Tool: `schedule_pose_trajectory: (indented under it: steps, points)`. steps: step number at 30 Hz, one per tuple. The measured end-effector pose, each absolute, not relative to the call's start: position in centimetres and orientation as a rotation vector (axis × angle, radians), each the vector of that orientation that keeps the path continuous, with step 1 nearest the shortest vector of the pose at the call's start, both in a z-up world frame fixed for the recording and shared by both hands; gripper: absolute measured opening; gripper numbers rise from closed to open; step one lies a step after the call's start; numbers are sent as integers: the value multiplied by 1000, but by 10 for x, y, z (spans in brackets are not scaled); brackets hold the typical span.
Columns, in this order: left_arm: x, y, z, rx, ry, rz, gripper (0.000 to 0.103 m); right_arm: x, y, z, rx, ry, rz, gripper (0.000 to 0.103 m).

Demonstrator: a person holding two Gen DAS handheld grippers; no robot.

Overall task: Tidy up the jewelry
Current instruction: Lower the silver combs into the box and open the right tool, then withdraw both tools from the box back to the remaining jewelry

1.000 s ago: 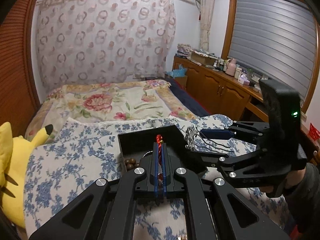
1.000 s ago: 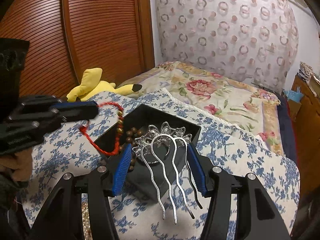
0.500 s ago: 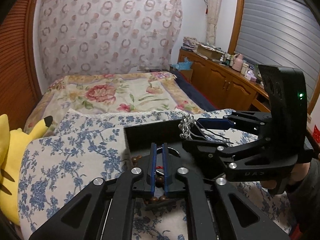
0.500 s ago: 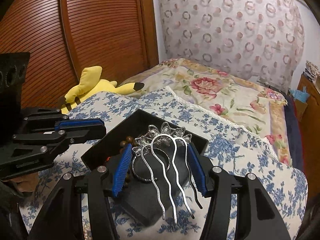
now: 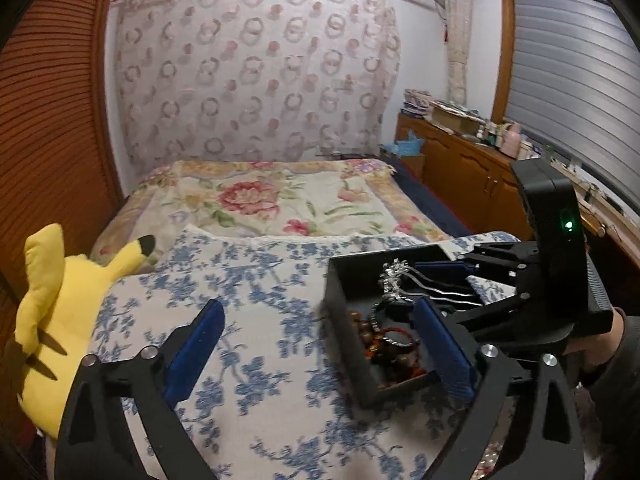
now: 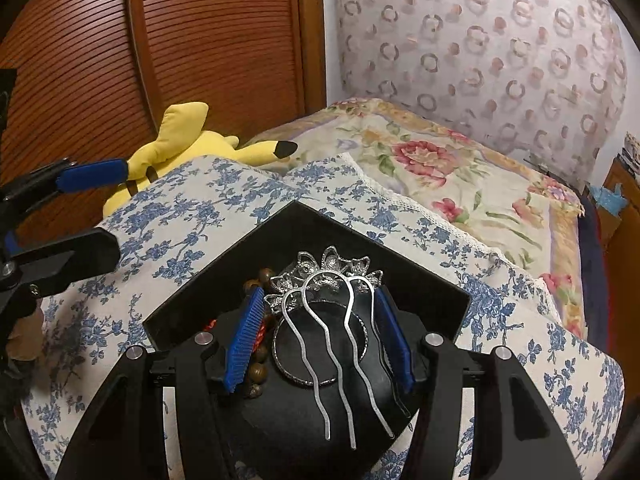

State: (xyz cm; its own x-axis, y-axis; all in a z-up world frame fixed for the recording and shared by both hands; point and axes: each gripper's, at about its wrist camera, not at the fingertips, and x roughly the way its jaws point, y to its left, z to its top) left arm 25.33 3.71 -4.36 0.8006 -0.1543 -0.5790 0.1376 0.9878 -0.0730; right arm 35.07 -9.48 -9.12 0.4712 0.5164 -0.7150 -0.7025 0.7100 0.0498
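The right hand-held gripper [image 6: 316, 336] grips a silver multi-pronged hair comb with a flowered top [image 6: 332, 304] just above the open black jewelry box [image 6: 424, 280] on the blue-flowered pillow [image 6: 200, 216]. The left hand-held gripper [image 5: 320, 344] is spread wide and empty. A brown bead bracelet [image 5: 366, 334], red cord [image 5: 394, 334] and silver bangle [image 6: 286, 368] already lie inside; the comb is not yet released.

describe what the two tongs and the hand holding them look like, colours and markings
Both tongs are black angular linkages with silver bolt heads and ribbed blue pads on the fingers. The right tongs have a tall black housing with a green light. A dark grey sleeve covers the wrist. The left tongs look identical.
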Motion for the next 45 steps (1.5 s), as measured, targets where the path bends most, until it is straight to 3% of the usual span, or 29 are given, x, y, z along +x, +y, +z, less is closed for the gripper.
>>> schedule_pose_trajectory:
  steps: [19, 29, 42, 45]
  points:
    - [214, 55, -49, -60, 645, -127, 95, 346, -108, -78, -227, 769, 699, 59]
    - [168, 50, -65, -69, 671, -137, 95, 255, -157, -52, -166, 690, 700, 59]
    - [113, 18, -78, -61, 700, -213, 95, 160, -204, -87, -164, 733, 643, 59]
    - [104, 7, -79, -49, 707, -235, 95, 151, -217, -99, -142, 760, 627, 52]
